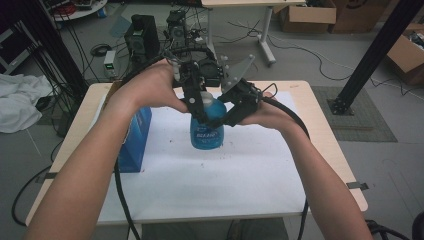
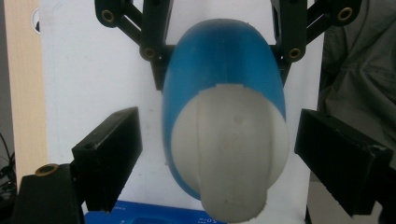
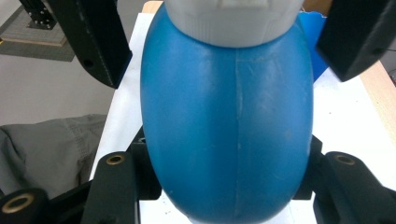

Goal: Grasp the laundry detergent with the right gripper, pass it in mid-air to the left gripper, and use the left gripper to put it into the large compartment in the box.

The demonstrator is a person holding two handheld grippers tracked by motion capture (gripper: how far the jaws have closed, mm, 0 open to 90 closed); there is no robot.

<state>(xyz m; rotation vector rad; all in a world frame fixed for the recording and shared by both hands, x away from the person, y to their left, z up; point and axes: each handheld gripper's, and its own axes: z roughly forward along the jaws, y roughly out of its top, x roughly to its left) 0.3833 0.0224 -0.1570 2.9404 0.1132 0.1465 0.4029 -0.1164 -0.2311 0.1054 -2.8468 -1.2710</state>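
1. The left hand-held gripper (image 1: 199,102) comes down on the top of a blue bottle (image 1: 207,129) from the person's left. In the left gripper view its two black jaws stand well apart, one on each side of the bottle's white cap (image 2: 231,149), with a clear gap between each pad and the cap. It is open and clamps nothing.
2. The right hand-held gripper (image 1: 226,111) reaches the same bottle from the person's right, at shoulder height. In the left gripper view its black jaws sit against the two sides of the blue body just behind the cap. In the right gripper view the body bulges up between those jaws and hides the pads, so the contact looks like a grip on the bottle, though the pads themselves cannot be seen.
3. The blue bottle stands upright near the middle of the tabletop (image 1: 320,125), on a white sheet (image 1: 220,175). Its long axis is vertical, the white cap up and the base on the sheet. A label with white lettering faces the person.
4. A blue box (image 1: 134,142) stands upright at the left edge of the white sheet, just beside the person's left forearm and apart from the bottle.
5. Past the tabletop's far edge sit dark electronic units amid cables on the floor, and cardboard boxes (image 1: 306,15) lie at the far right.
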